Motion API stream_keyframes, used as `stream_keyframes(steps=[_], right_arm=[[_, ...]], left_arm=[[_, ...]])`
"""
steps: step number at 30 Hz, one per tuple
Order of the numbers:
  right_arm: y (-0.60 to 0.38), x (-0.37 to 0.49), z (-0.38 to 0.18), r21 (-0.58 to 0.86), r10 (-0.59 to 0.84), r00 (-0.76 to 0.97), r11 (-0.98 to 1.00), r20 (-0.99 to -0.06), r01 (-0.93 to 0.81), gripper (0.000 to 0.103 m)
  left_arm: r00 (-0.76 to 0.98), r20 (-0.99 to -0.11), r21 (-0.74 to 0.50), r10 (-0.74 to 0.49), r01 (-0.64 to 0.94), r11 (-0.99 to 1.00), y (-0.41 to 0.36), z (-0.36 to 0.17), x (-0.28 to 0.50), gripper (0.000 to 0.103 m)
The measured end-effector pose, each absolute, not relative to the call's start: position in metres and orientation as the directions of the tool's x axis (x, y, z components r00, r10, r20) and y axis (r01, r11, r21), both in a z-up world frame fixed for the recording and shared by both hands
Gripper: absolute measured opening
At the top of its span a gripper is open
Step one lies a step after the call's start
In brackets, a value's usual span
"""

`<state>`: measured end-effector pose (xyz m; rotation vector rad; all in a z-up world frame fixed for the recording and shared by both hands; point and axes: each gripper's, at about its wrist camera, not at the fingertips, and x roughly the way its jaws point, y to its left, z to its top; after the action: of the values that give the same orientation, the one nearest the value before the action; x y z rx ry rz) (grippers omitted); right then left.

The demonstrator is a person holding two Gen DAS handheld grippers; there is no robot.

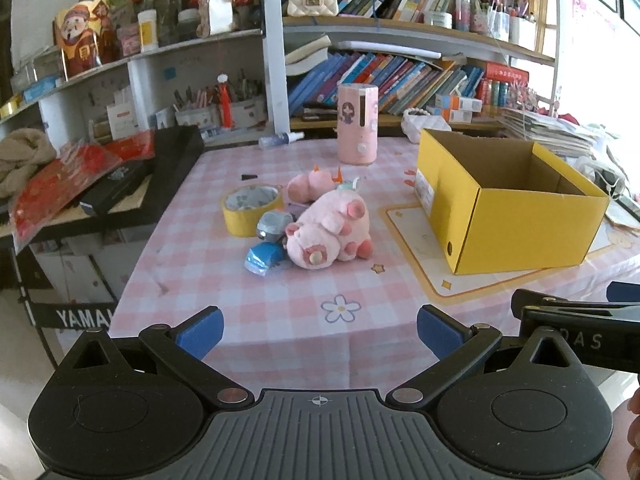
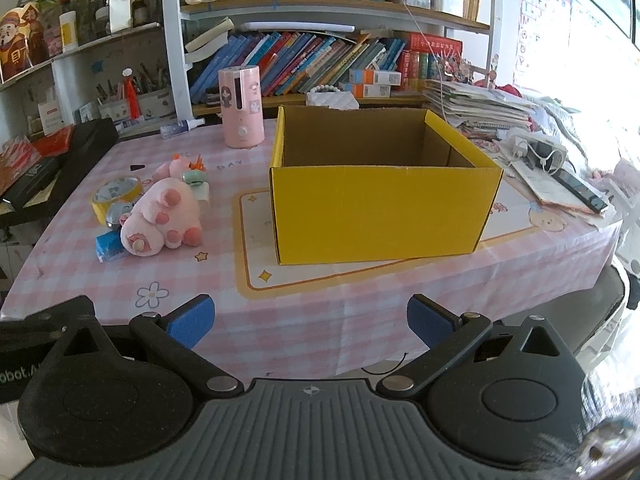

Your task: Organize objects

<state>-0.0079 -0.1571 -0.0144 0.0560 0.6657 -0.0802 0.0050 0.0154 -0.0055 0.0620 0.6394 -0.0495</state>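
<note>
1. Cluttered study: bookshelves along the back wall, and a bench [image 2: 320, 320] under a pink checked cloth carrying the work.
2. Progress, as I judge it: nothing sorted yet. The yellow box [image 2: 380, 212] stands open on the right side of the bench on a cream placemat; what I can see of its inside is bare cardboard, though the floor is hidden behind the front wall.
3. All the loose items are bunched in one pile to the left of the box, well apart from it: a pink plush pig [image 1: 326, 232] lying on its side, a second smaller pink plush [image 1: 310, 186] behind it, a roll of yellow tape [image 1: 252, 208], a blue packet [image 1: 264, 258] at the front, and a grey roundish item [image 1: 272, 226] between tape and pig. They touch or overlap; some small pieces I cannot identify.
4. A pink cylinder [image 2: 241, 106] stands upright at the back, apart from the pile.
5. My left tool [image 1: 318, 328]: spread wide, holding nothing, short of the pile.
6. My right tool [image 2: 310, 318]: spread wide too, nothing held, facing the box.
7. Remaining: presumably every item in the pile.
</note>
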Motion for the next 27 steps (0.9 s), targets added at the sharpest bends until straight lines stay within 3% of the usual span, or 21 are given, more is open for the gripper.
stream_keyframes(steps=[24, 27], right_arm=[[-0.108, 0.067, -0.016, 0.089, 0.175, 0.776, 0.984, -0.606, -0.152, 0.095], [-0.101, 0.087, -0.015, 0.118, 0.217, 0.771, 0.976, -0.599, -0.183, 0.090]], left_arm=[[0.745, -0.656, -0.004, 0.119, -0.161, 0.987, 0.074, -0.021, 0.054, 0.103], [0.746, -0.651, 0.013, 0.140, -0.174, 0.985, 0.078, -0.021, 0.066, 0.103]])
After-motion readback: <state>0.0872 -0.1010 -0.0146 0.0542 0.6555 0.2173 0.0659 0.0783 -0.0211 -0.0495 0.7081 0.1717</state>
